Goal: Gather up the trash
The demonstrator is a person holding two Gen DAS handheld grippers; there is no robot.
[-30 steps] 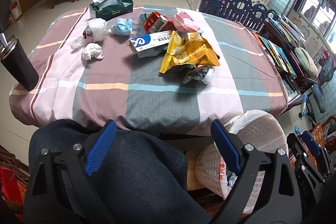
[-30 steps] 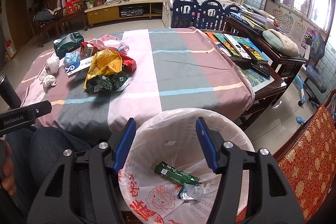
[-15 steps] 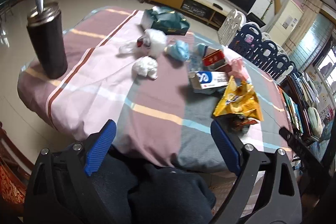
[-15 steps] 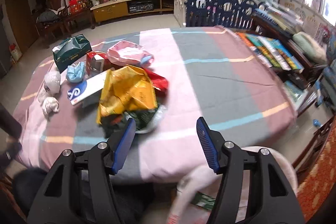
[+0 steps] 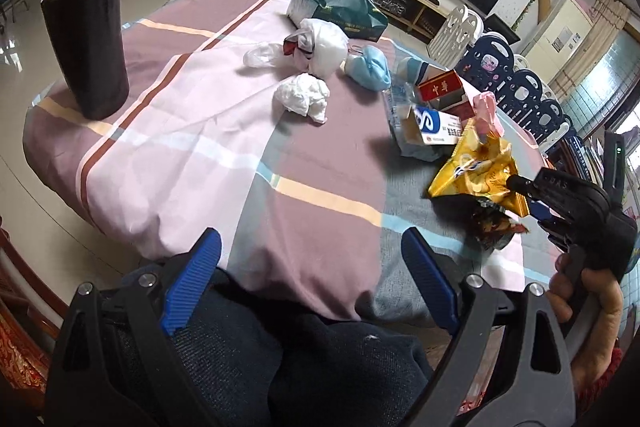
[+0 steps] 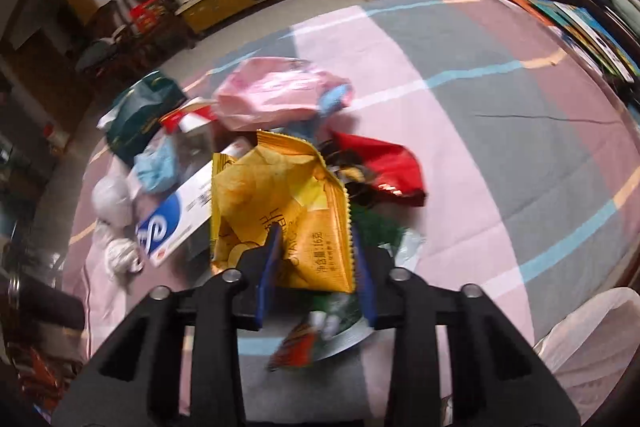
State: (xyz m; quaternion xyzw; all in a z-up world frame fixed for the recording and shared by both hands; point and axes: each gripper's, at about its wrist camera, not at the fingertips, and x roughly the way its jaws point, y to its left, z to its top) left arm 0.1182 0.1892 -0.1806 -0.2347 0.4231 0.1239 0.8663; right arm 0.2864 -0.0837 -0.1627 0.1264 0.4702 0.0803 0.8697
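yellow snack bag (image 6: 288, 215) is sitting between the right gripper (image 6: 316, 263) jaws, which have just been closing and are now pinching its lower edge. it's lying atop the trash pile on the striped tablecloth (image 5: 224, 147), just beside the red wrapper (image 6: 384, 167). the left gripper (image 5: 316, 283) is hanging wide and empty above the person's lap, nearer than the bag.

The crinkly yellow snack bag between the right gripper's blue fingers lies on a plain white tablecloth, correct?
Not quite: the cloth is not plain white. The right wrist view shows the crinkly yellow snack bag between the right gripper's blue fingers, lying on a tablecloth with pink, grey and mauve blocks and thin stripes.
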